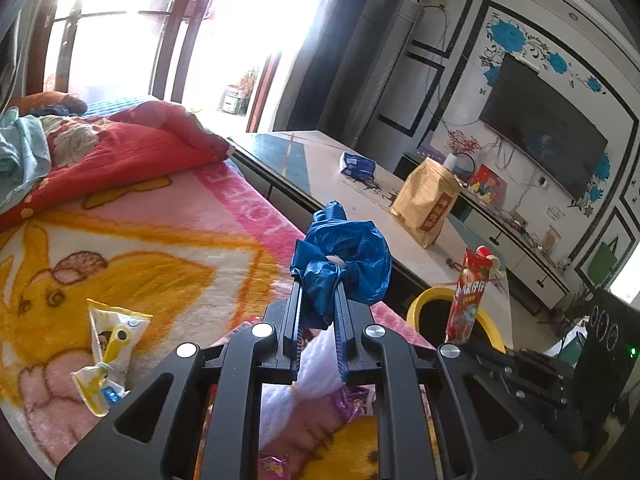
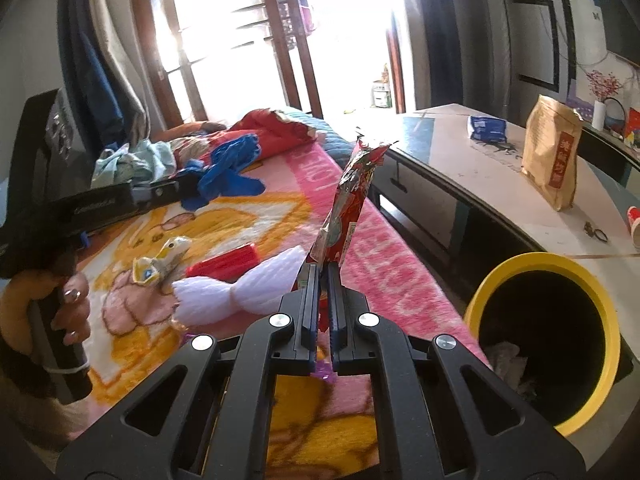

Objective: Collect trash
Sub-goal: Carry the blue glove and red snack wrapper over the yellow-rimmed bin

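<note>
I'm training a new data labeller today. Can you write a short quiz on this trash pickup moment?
1. True or false: the left gripper is shut on a blue plastic bag.
2. What does the right gripper hold?
3. The yellow-rimmed bin is: A) holding some trash, B) tipped over on the pink blanket.

Key
1. True.
2. A red snack wrapper.
3. A.

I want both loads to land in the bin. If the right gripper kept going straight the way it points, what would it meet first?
Probably the pink blanket, not the yellow-rimmed bin, which sits to the right. The right gripper, shut on the red wrapper, angles down toward the bed edge; depth is unclear.
</note>
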